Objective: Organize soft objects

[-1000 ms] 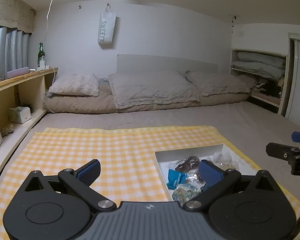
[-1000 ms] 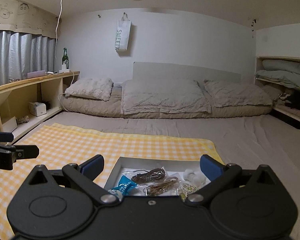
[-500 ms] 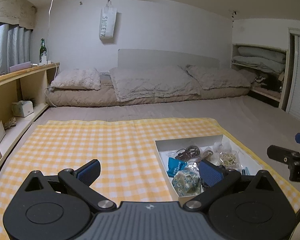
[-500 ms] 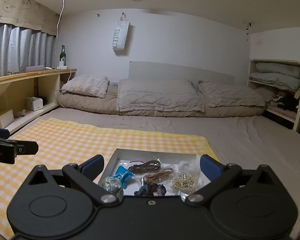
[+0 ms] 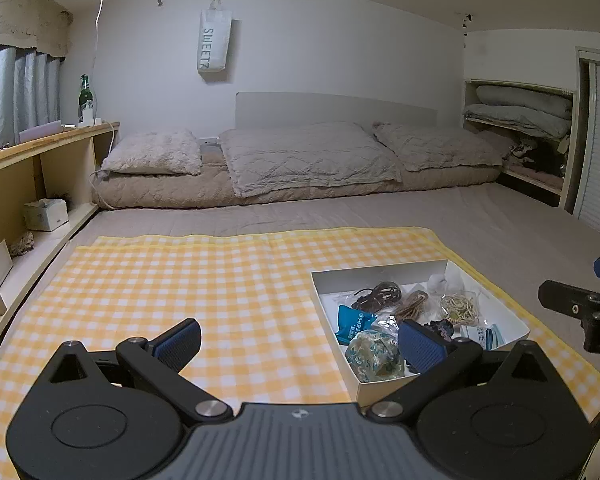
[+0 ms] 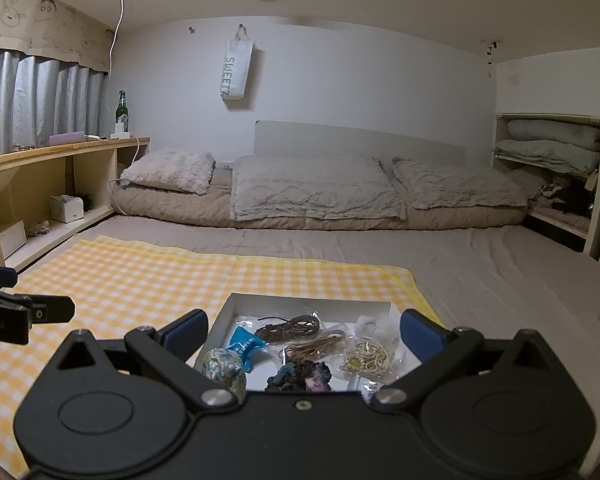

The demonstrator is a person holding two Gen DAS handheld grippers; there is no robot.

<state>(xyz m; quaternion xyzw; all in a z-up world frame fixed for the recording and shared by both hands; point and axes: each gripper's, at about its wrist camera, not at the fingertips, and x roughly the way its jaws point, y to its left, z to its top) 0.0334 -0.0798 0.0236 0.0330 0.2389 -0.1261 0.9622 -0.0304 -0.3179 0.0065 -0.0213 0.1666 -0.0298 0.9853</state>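
A shallow white box (image 5: pixel 380 273) (image 6: pixel 312 303) lies on the right part of a yellow checked cloth (image 5: pixel 180 280) (image 6: pixel 140 280). In it lie a green patterned fabric ball (image 5: pixel 374 354) (image 6: pixel 224 368), a blue packet (image 5: pixel 352 322) (image 6: pixel 244 346), bagged brown cords (image 6: pixel 292 326), a bag of pale bands (image 5: pixel 458 306) (image 6: pixel 366 358) and a dark knitted piece (image 6: pixel 300 376). My left gripper (image 5: pixel 298 342) is open over the cloth, its right finger over the box's near corner. My right gripper (image 6: pixel 304 332) is open above the box, holding nothing.
The cloth lies on a grey mattress (image 5: pixel 380 216) with pillows and a quilt (image 5: pixel 308 160) at the far wall. A low wooden shelf (image 5: pixel 28 168) runs along the left; a bedding niche (image 5: pixel 520 112) is at the right.
Both cameras rose or tilted so more of the box's contents show. The box sits further from the left gripper's lower edge. Both grippers stayed open.
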